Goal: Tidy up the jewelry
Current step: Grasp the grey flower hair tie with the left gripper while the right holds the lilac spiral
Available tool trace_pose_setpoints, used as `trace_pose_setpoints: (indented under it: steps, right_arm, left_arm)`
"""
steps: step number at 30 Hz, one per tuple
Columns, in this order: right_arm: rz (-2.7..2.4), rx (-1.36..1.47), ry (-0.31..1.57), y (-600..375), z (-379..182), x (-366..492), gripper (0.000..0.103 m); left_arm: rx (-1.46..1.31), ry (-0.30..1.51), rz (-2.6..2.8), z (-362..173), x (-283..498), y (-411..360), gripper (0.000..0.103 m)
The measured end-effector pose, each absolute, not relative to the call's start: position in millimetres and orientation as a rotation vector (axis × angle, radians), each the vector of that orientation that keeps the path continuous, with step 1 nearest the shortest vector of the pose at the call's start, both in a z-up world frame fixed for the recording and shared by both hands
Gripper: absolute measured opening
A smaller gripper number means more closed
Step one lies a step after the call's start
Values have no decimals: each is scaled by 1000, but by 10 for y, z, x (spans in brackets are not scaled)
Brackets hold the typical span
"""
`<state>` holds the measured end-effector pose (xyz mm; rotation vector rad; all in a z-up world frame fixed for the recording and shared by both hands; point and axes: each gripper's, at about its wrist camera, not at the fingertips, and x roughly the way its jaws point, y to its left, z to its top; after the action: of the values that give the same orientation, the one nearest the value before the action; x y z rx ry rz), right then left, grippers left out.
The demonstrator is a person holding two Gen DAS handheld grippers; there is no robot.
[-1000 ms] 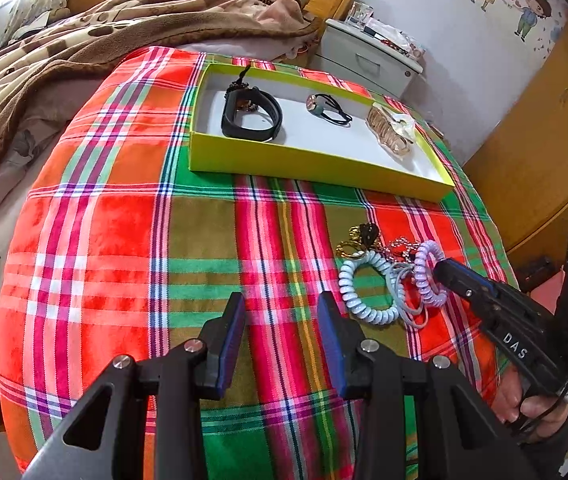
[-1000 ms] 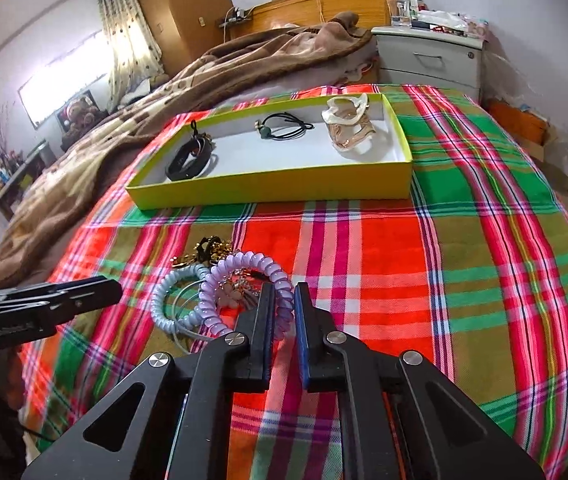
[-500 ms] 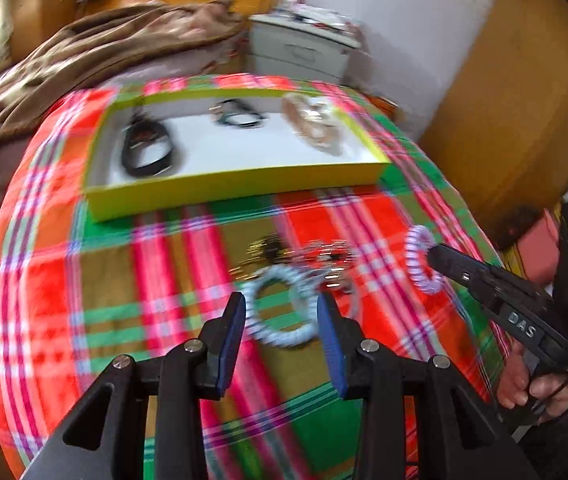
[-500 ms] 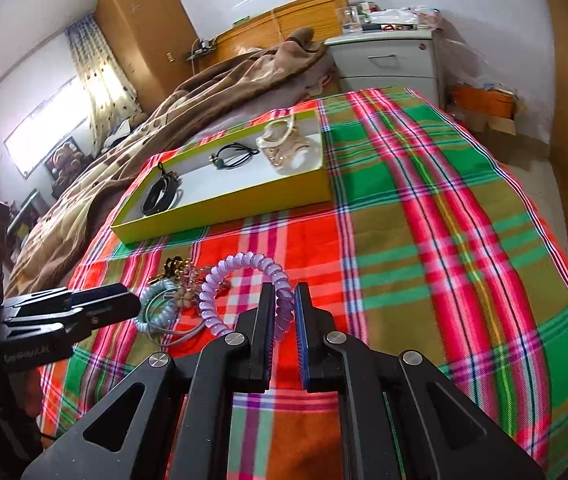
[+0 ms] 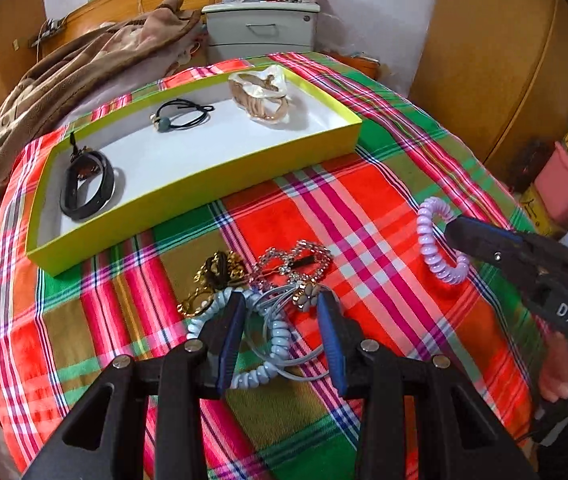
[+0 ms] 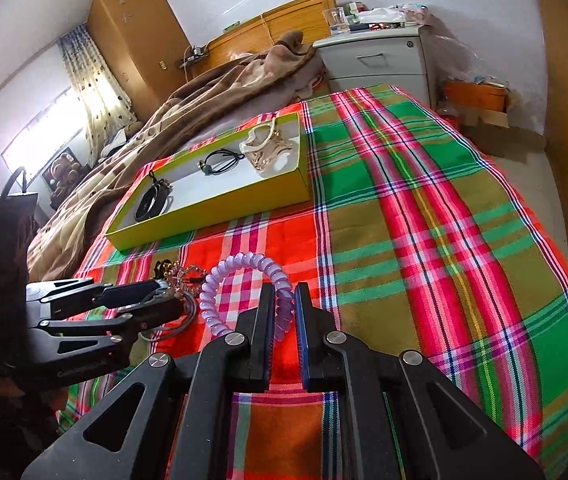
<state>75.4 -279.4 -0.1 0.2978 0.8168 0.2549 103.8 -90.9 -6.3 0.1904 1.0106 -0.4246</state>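
Note:
A yellow-green box (image 5: 204, 184) with a white floor lies on the plaid bedcover and holds a black bracelet (image 5: 88, 184), a black hair tie (image 5: 180, 118) and a beige hair piece (image 5: 264, 96). Near the front lies a pile: a light-blue coil tie (image 5: 276, 340), grey ties with a flower charm (image 5: 307, 298), a rhinestone piece (image 5: 299, 260) and a gold-black piece (image 5: 216, 272). My left gripper (image 5: 280, 304) stands open over the pile, its fingers either side of the blue coil. My right gripper (image 6: 284, 300) is shut on a purple coil tie (image 6: 244, 264), held to the right of the pile.
A brown blanket (image 5: 84, 64) is bunched behind the box. A grey nightstand (image 5: 260, 28) stands at the head of the bed, and wooden wardrobe doors (image 5: 503, 60) on the right. A pink box (image 5: 559, 192) sits beyond the bed's right edge.
My left gripper has swung right and rolled, so the pile now lies between its fingers. My right gripper has carried the purple coil rightward, away from the pile.

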Motion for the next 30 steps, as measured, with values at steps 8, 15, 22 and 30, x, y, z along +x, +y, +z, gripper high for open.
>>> trace_pose_setpoints:
  steps: [8,15,22,30]
  right_arm:
    - [265,308,818,-2795,-15,776,10]
    - [267,313,821,-2803,-39,781,10]
    - [254,329,821,-2833,-55,785,10]
    - [249,327,821,-2822,-52,786,10]
  left_arm:
    - [230,1009,-430,-64,1090,-998,39]
    - [250,1007,-440,-52,1094,-1073,30]
    - [191,1017,-463,-51,1101,-1050,18]
    - [132,997,-460,27,1069,-955,13]
